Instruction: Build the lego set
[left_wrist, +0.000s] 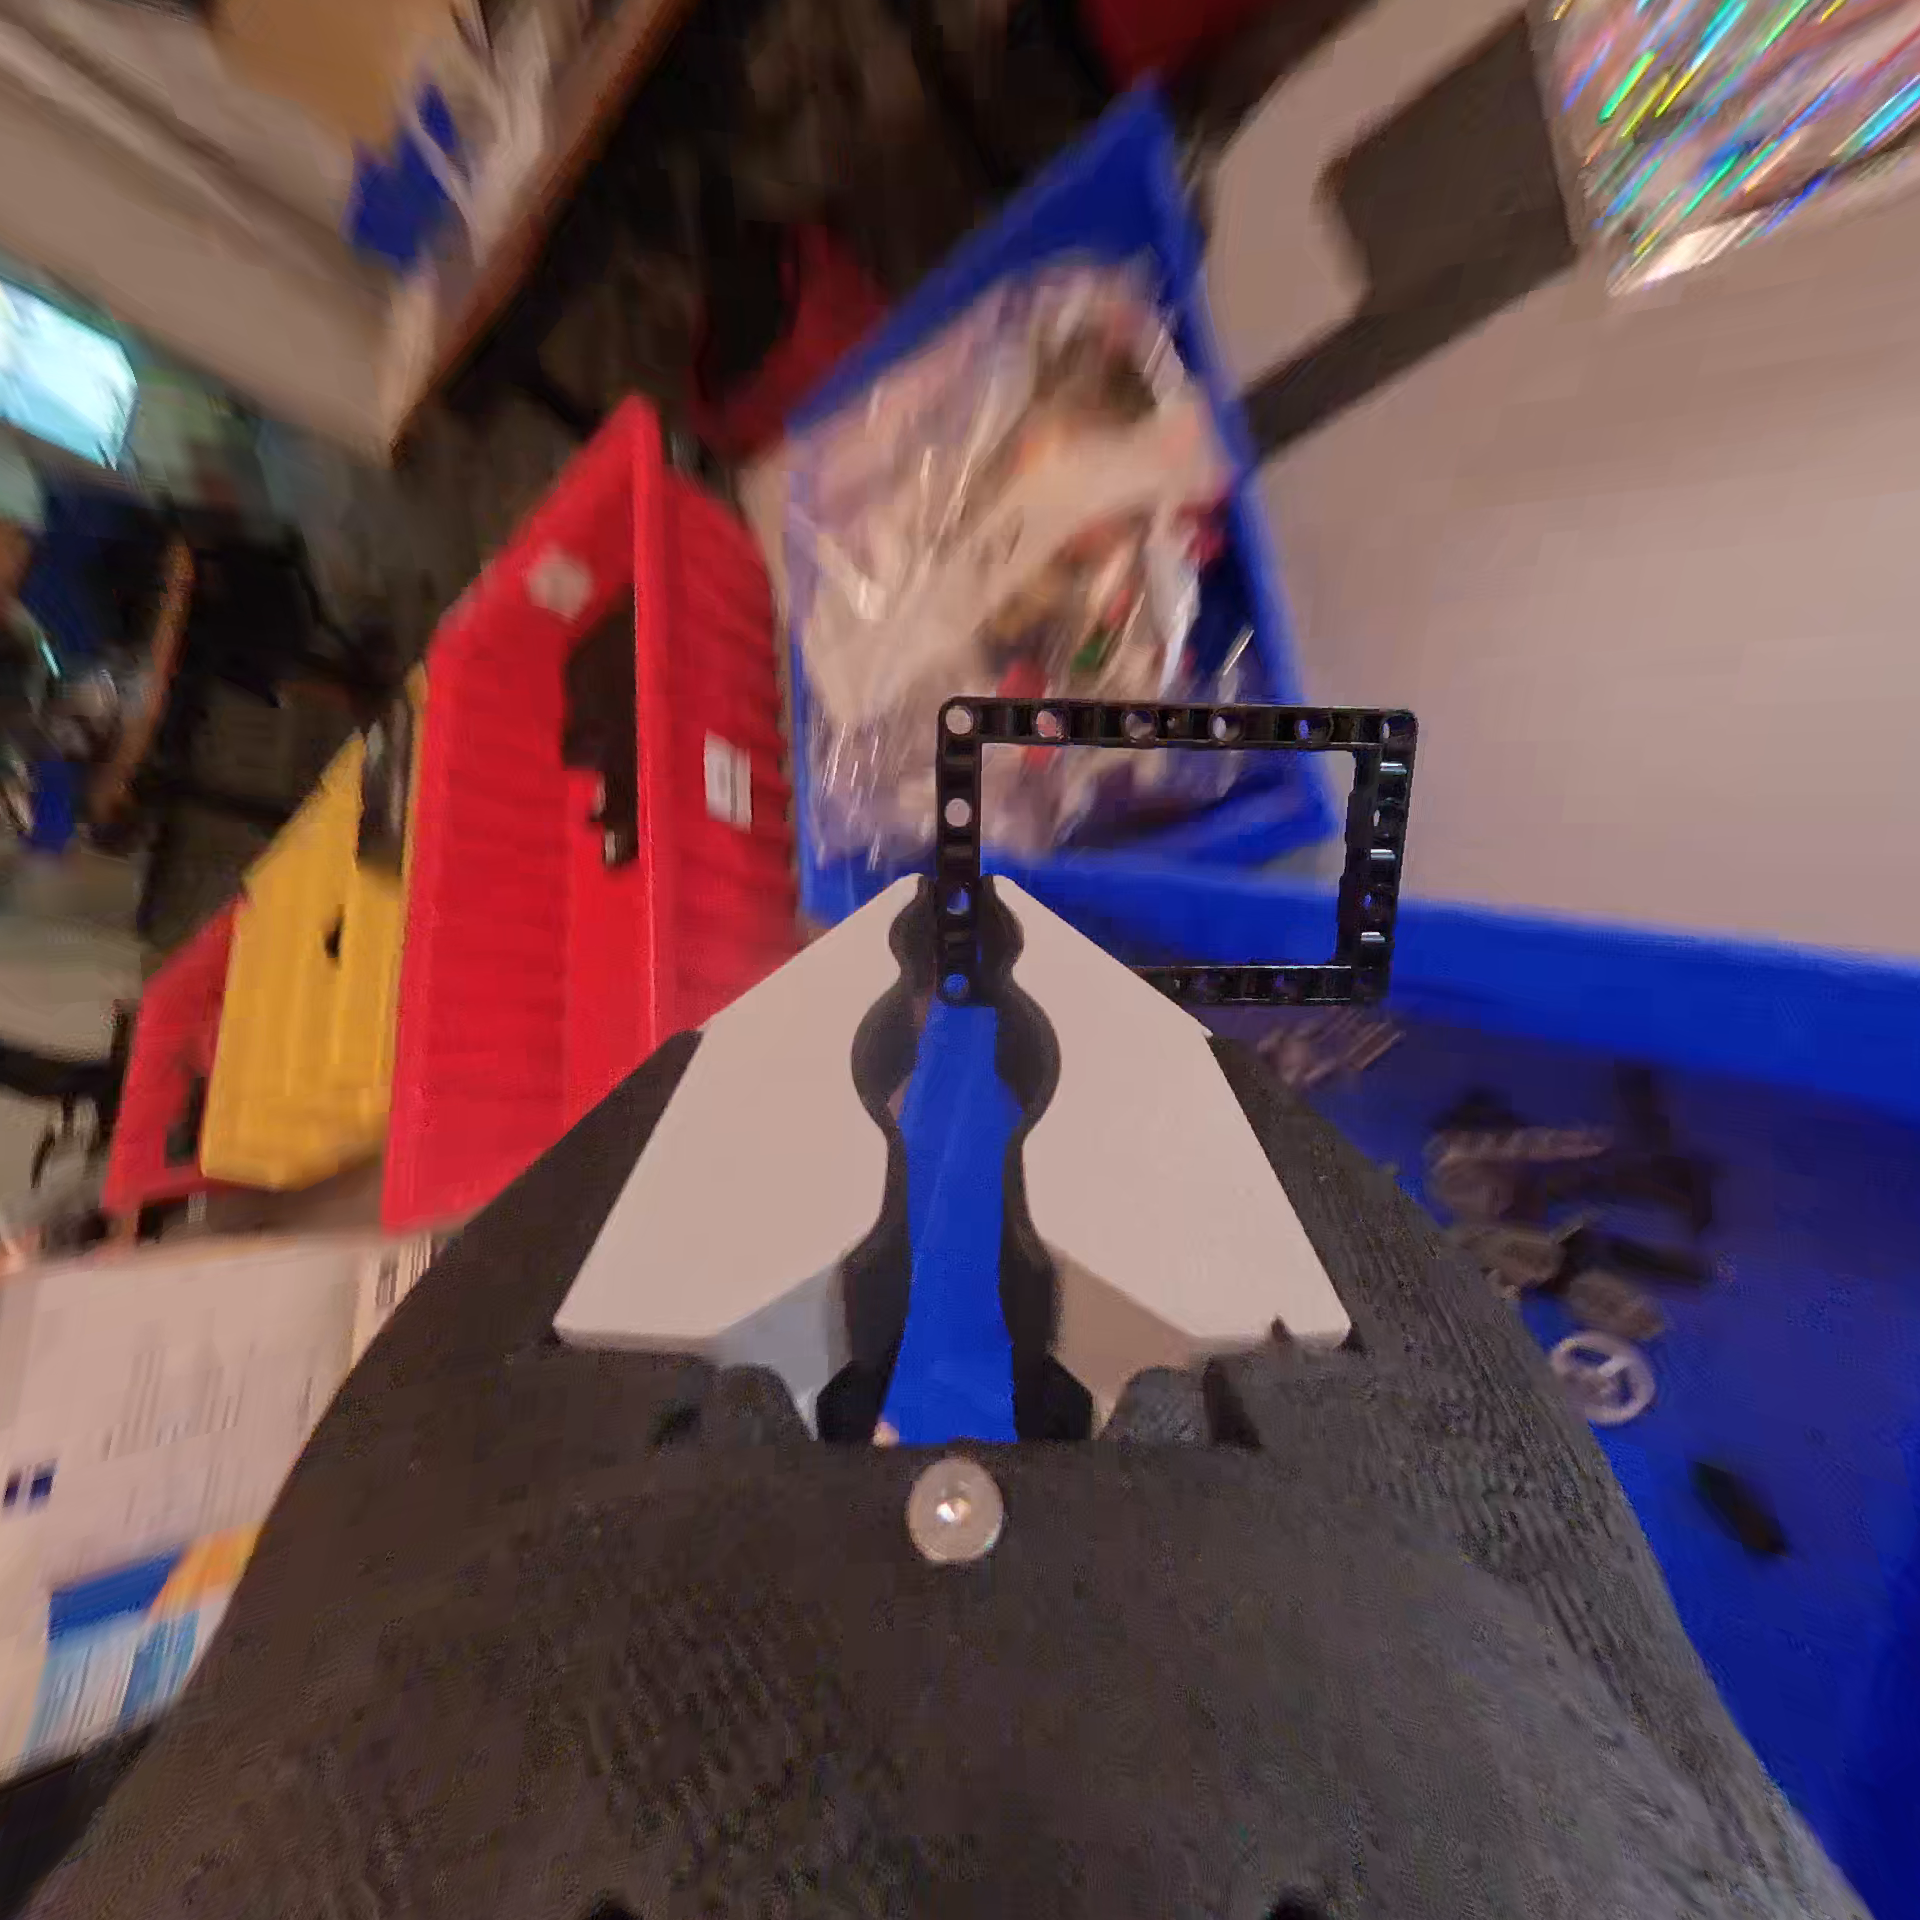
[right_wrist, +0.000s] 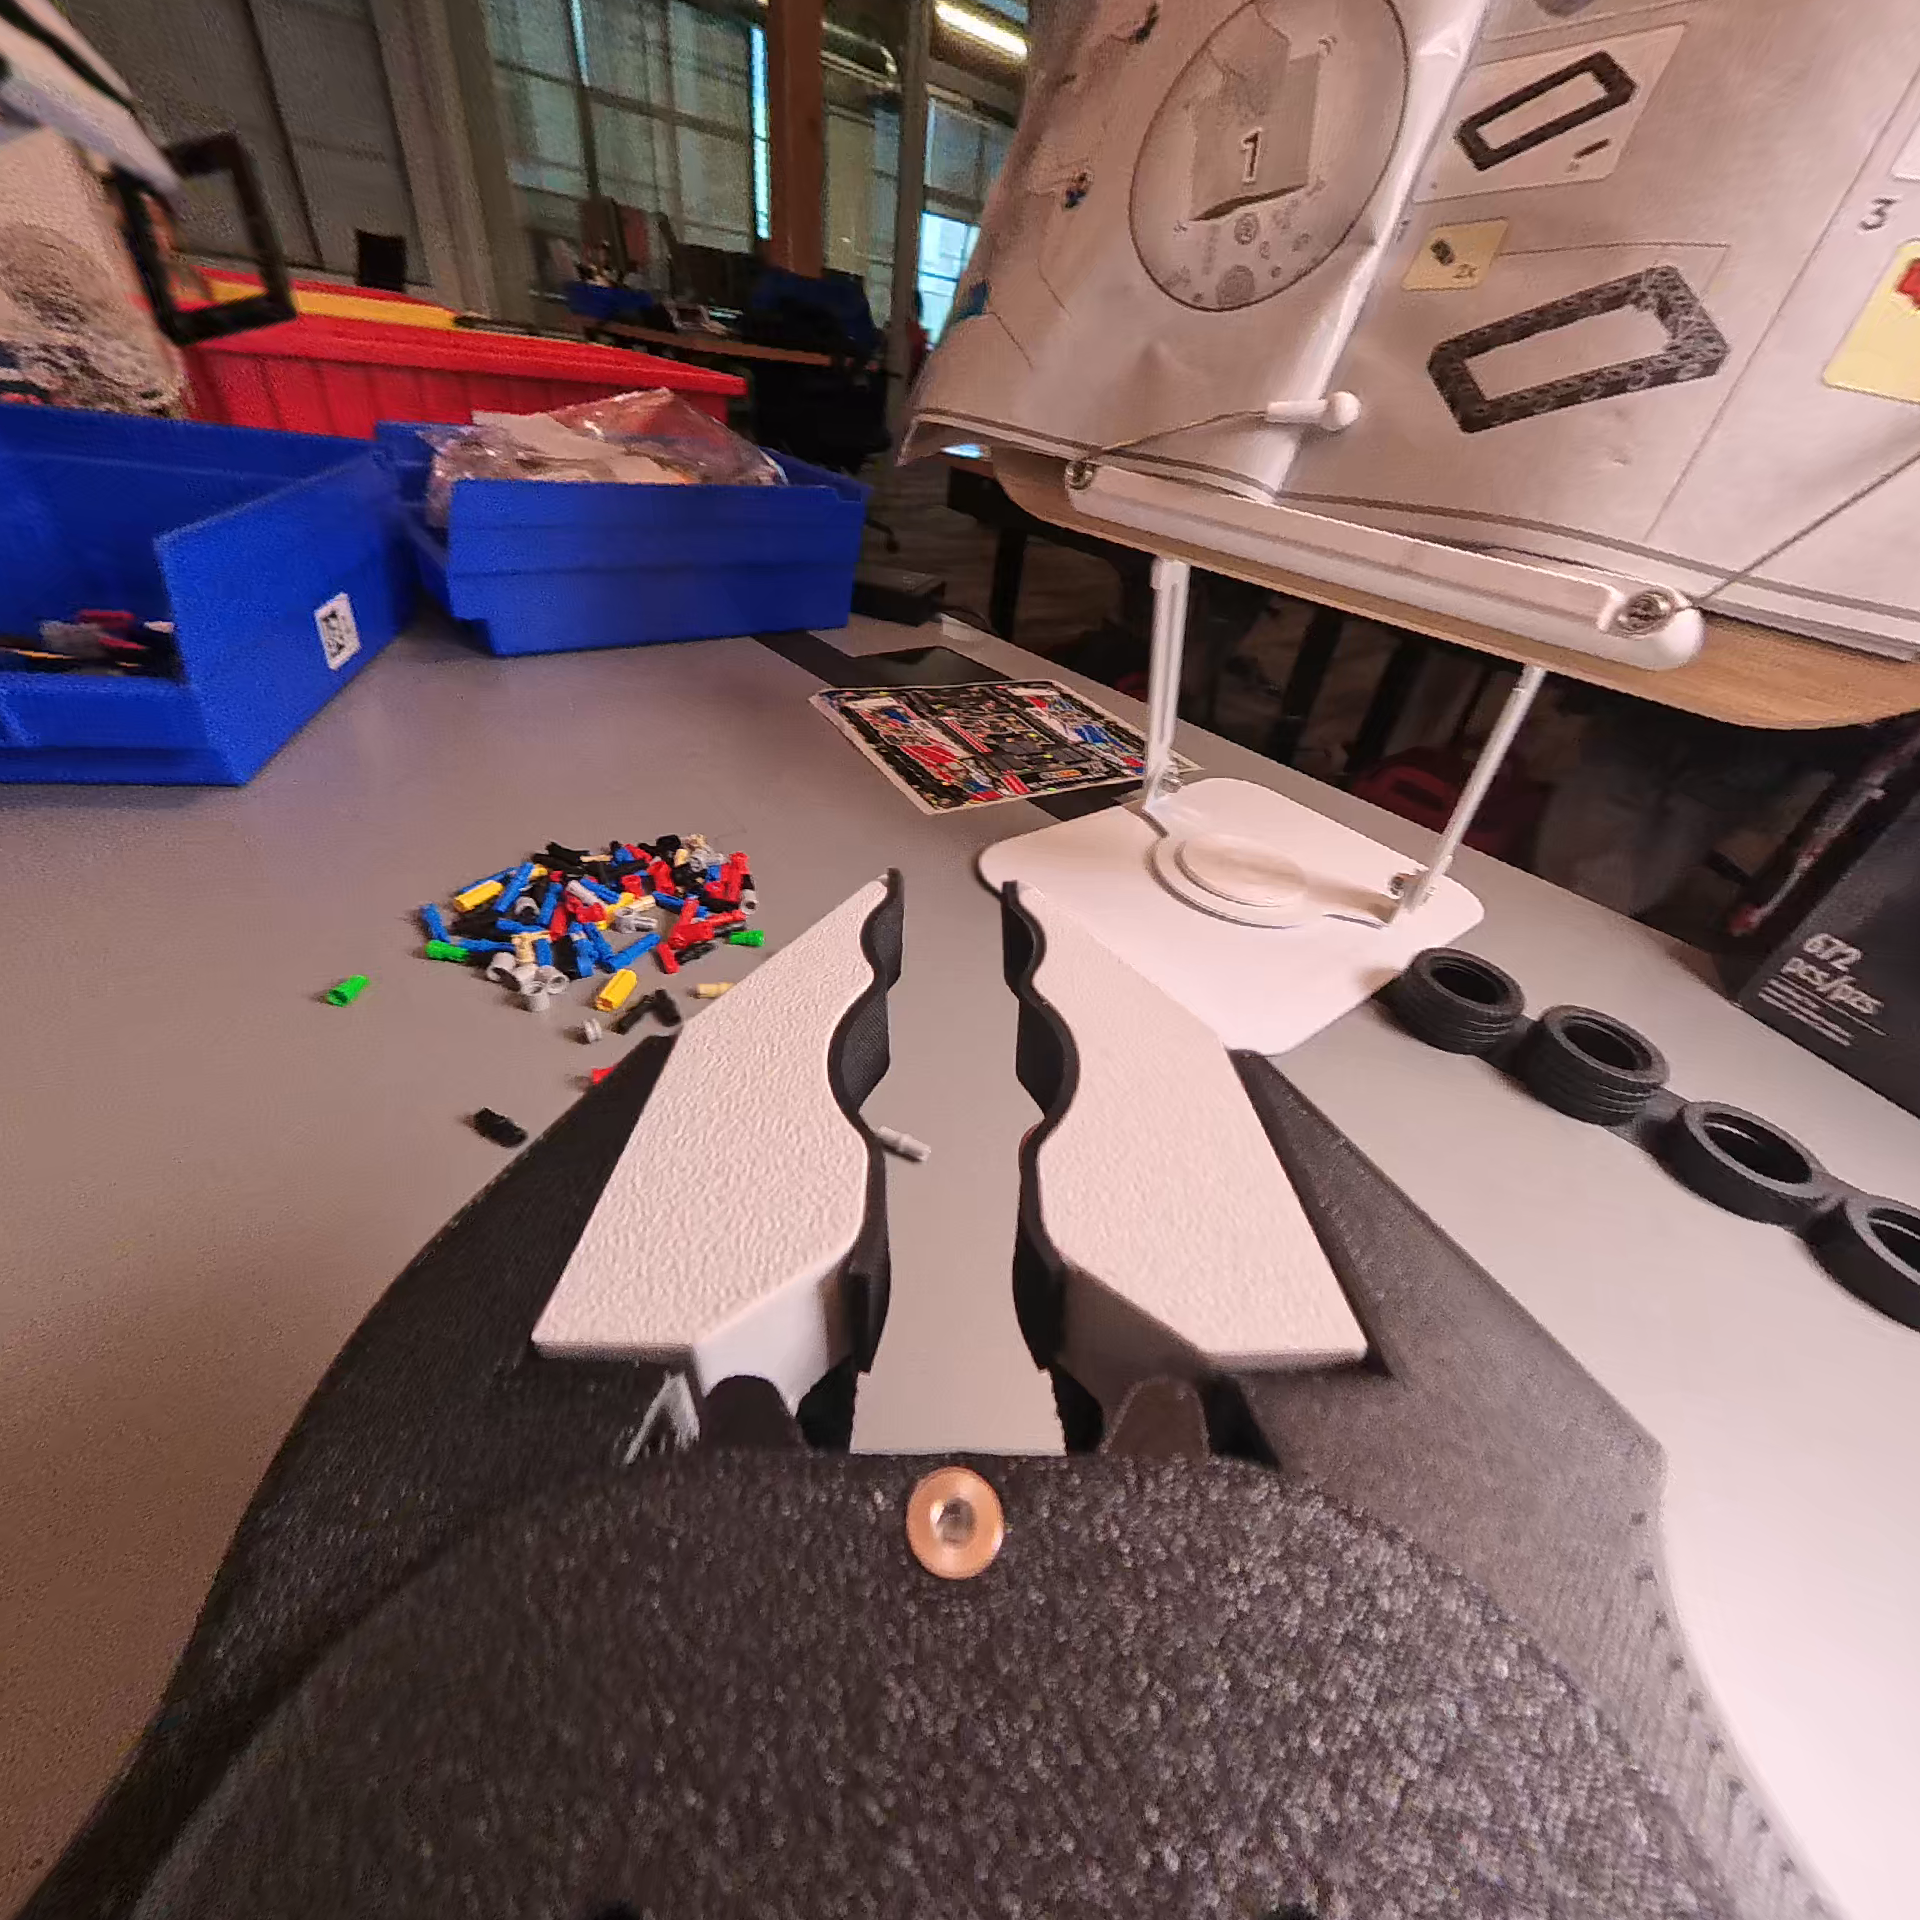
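My left gripper (left_wrist: 958, 883) is shut on one short side of a black rectangular lego frame (left_wrist: 1174, 723) and holds it in the air above blue bins. The frame also shows at the far upper left of the right wrist view (right_wrist: 223, 234). My right gripper (right_wrist: 951, 883) is open and empty, low over the grey table (right_wrist: 260, 1091). A pile of small coloured lego pins (right_wrist: 597, 930) lies on the table just left of its tips. One light grey pin (right_wrist: 906, 1145) lies between its fingers on the table.
Blue bins (right_wrist: 634, 561) with plastic bags, plus red (left_wrist: 582, 831) and yellow (left_wrist: 301, 997) bins, stand at the back left. An instruction booklet (right_wrist: 1558, 312) sits on a white stand (right_wrist: 1236, 914). A sticker sheet (right_wrist: 987, 738), black tyres (right_wrist: 1600, 1060) and a black box (right_wrist: 1849, 977) lie right. Spacing between my two grippers at the tips: around 55 cm.
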